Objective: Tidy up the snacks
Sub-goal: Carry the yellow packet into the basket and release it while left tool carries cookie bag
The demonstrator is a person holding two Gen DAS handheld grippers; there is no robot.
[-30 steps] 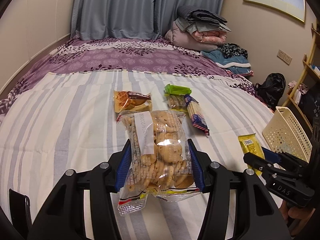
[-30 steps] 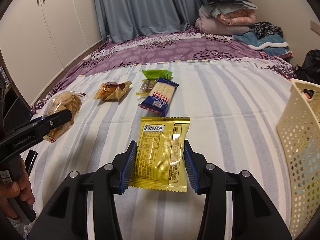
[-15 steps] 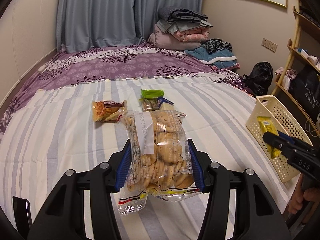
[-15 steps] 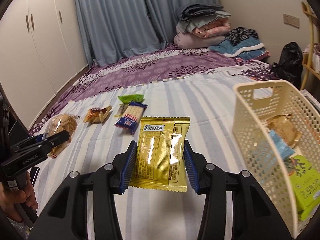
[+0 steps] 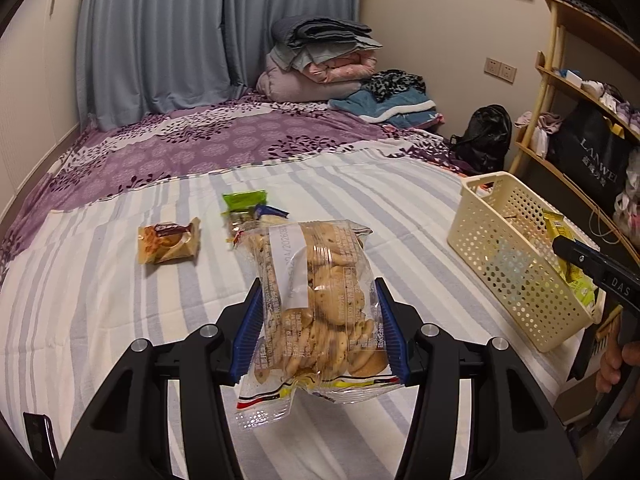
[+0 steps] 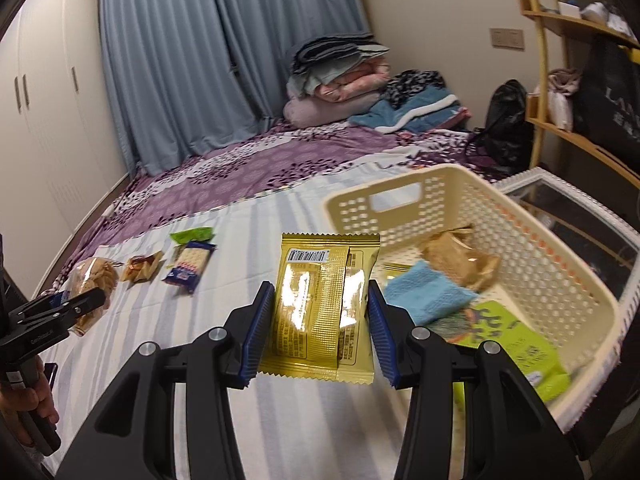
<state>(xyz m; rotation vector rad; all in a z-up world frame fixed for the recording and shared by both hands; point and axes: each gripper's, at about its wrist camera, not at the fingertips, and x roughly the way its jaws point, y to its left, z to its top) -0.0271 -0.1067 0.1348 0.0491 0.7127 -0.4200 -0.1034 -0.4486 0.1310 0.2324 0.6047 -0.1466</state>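
Note:
My left gripper [image 5: 318, 328] is shut on a clear bag of small cookies [image 5: 320, 300], held above the striped bedsheet. In the right wrist view my right gripper [image 6: 318, 326] is shut on a gold snack packet [image 6: 320, 304], just left of the cream perforated basket [image 6: 560, 264]. The basket holds a blue packet [image 6: 428, 294], a green packet [image 6: 516, 344] and a tan packet [image 6: 460, 260]. On the sheet lie an orange-brown snack [image 5: 168, 240], a green packet [image 5: 244, 200] and a blue cracker pack [image 6: 190, 264]. The right gripper's tip [image 5: 592, 264] shows at the basket's [image 5: 508, 252] near end.
The bed's far part has a purple floral cover [image 5: 200, 148] with folded bedding [image 5: 320, 64] stacked against the wall. A wooden shelf [image 5: 580, 92] and a black bag [image 5: 484, 136] stand right of the bed. A white wardrobe [image 6: 44, 120] stands at the left.
Both grippers have swung right toward the basket while keeping their packets. The basket now fills the right of the right wrist view, and the loose snacks have slid left.

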